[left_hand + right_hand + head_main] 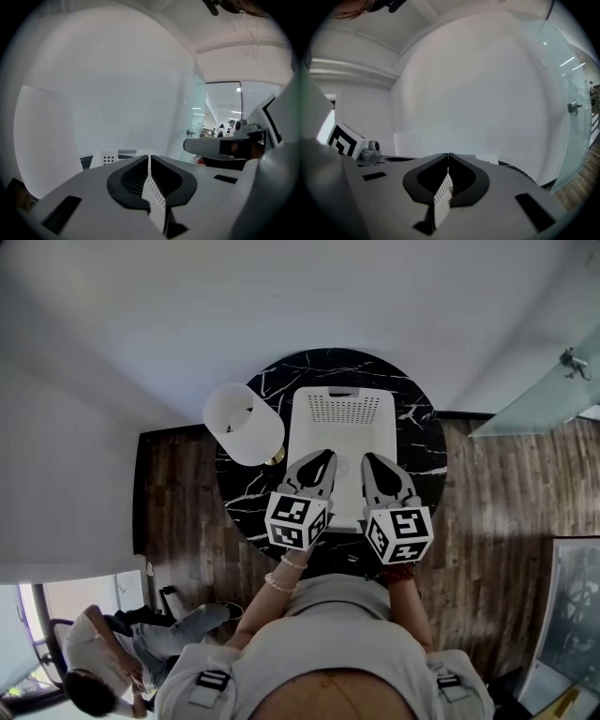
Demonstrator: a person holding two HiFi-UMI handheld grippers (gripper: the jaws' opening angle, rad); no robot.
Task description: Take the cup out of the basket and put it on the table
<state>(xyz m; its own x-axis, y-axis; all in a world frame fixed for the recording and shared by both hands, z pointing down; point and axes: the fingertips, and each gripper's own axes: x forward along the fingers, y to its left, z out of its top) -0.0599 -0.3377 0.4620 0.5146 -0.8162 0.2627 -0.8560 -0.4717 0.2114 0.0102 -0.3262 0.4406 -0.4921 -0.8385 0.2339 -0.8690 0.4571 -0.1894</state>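
Dark wooden floor (178, 484) runs up to white walls, with a glass panel (534, 399) off to the right. A seated person (112, 643) is at the near left, well clear of the round black marble table (246, 495). The white perforated basket (302, 427) fills the middle of the table, and its near end reaches the table's near edge. That leaves a bare crescent of marble on the right and a smaller one at the near left. A white lampshade (244, 423) crowds the far left rim, just beside the basket. Both grippers hang over the basket's near half. The left gripper (326, 457) and the right gripper (370, 459) each have their jaws pressed together tip to tip with nothing between them. A pale rounded shape between the two grippers, inside the basket, looks like the cup (340, 466), white on white and hard to make out.
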